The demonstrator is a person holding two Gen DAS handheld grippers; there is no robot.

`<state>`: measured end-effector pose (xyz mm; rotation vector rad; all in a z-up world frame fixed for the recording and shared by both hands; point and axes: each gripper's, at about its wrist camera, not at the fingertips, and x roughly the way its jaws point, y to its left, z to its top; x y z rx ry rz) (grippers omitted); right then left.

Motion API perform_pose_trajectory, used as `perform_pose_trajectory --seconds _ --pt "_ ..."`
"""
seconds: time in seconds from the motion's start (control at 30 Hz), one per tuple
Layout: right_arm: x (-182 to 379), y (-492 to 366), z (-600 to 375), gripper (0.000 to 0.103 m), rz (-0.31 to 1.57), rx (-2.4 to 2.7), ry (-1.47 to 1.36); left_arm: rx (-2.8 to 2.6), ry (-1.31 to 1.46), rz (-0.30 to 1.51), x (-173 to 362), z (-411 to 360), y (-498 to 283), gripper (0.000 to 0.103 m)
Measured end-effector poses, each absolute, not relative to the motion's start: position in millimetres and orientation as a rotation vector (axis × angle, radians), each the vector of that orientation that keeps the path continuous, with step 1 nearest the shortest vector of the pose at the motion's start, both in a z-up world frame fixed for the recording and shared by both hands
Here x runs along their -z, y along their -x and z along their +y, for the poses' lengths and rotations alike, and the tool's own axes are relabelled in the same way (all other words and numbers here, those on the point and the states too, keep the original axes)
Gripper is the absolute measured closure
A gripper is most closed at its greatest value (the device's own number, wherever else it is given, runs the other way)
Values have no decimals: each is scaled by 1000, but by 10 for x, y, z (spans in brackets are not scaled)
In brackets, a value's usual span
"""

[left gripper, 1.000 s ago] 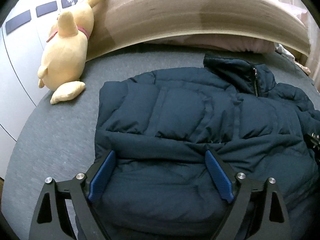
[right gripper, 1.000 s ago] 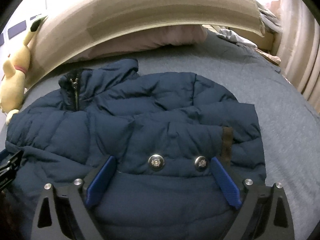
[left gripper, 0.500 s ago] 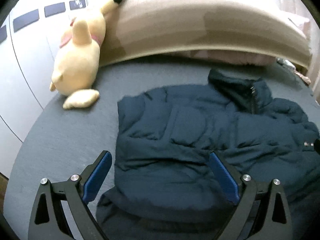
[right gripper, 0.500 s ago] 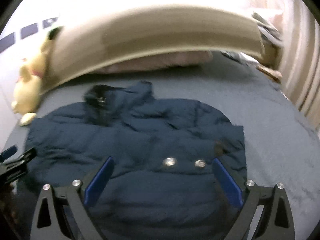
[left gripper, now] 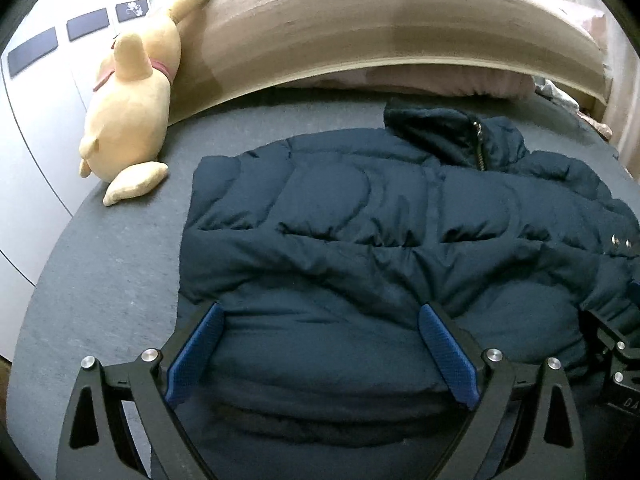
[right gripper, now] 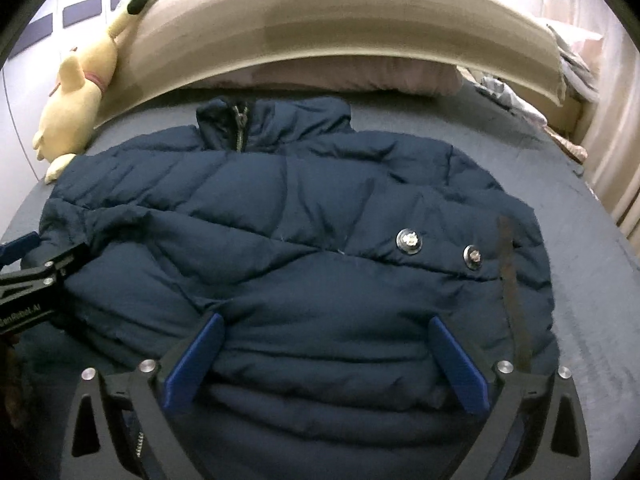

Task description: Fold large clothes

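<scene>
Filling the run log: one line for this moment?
navy puffer jacket: folded, on grey bed | left gripper: open | right gripper: open

**Navy puffer jacket spread on the bed, right tool parked over the hem**

So the right wrist view has a big navy puffer jacket (right gripper: pixel 304 240) lying across a grey bed (right gripper: pixel 600 280), collar and zipper pointing toward the beige headboard (right gripper: pixel 340 28). Two metal snaps (right gripper: pixel 409 241) sit on the right half, beside a brownish strip running down the edge. The right tool (right gripper: pixel 324 360) is at the bottom, blue pads spread wide with the puffy lower part of the jacket between them, nothing clamped. The left tool (right gripper: pixel 36 276) pokes in from the left edge, over the jacket's side. A yellow plush toy (right gripper: pixel 80 92) leans by the headboard, with a pinkish pillow (right gripper: pixel 352 76) under it.
</scene>
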<state>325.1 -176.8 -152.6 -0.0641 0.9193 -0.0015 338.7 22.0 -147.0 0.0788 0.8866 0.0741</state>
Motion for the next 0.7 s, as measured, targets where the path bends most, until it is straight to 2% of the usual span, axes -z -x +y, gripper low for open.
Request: perform_pose_trajectory --seconds 0.7 --pt "1634 -3294 -1730 0 926 20 84 -71 -74 899 1591 234 -3442 4"
